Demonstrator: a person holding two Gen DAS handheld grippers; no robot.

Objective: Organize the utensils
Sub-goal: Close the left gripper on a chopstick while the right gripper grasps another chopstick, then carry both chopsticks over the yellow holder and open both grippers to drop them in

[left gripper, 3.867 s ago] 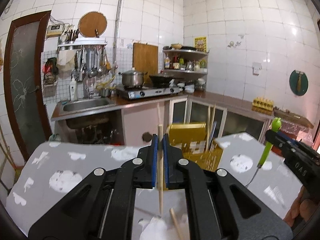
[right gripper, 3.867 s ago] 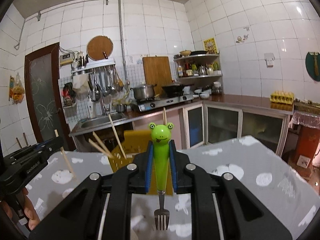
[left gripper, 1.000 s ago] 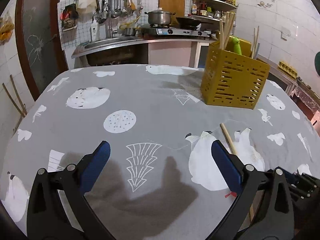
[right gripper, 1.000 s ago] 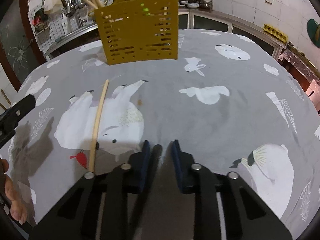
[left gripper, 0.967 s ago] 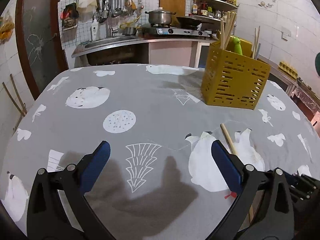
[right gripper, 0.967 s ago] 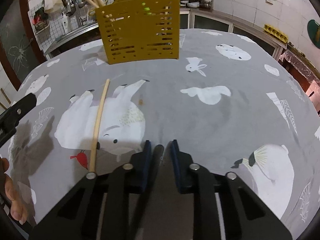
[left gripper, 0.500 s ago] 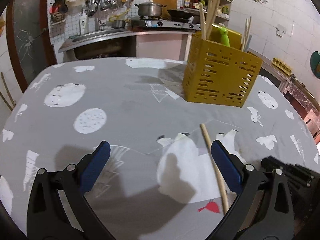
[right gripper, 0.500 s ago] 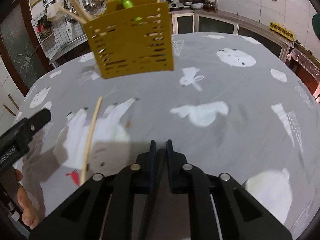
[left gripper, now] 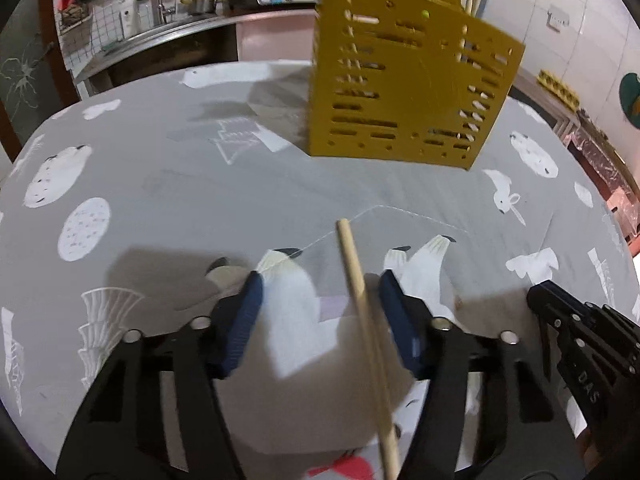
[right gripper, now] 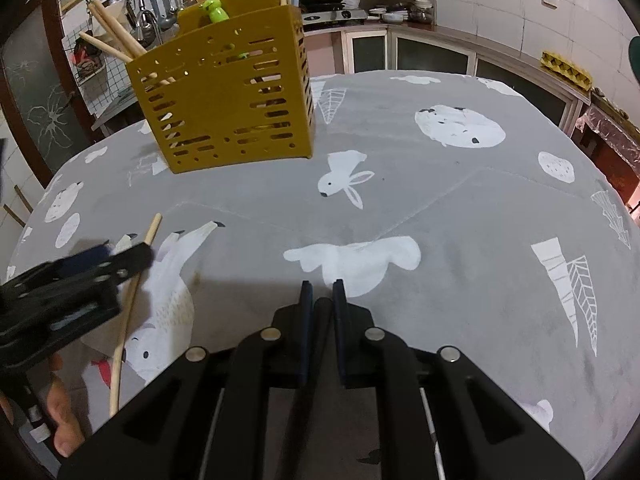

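A single wooden chopstick [left gripper: 362, 312] lies on the grey printed tablecloth [left gripper: 180, 200]. My left gripper [left gripper: 322, 292] is open, low over the cloth, with the chopstick between its blue pads, nearer the right pad. The chopstick also shows in the right wrist view [right gripper: 132, 300], partly under the left gripper [right gripper: 100, 264]. The yellow slotted utensil basket [left gripper: 408, 92] stands beyond it, holding several chopsticks and a green frog-handled fork [right gripper: 216, 10]. My right gripper [right gripper: 320, 292] is shut and empty, over the cloth to the right of the chopstick.
The tablecloth [right gripper: 460, 220] covers a round table whose edge curves away on both sides. A kitchen counter with a sink [left gripper: 160, 36] and stove lies behind the table. The right gripper's body [left gripper: 588, 344] sits at the lower right of the left view.
My left gripper moved forward and right and came down around the chopstick, its jaws narrowing. My right gripper closed fully and drew slightly closer to the basket.
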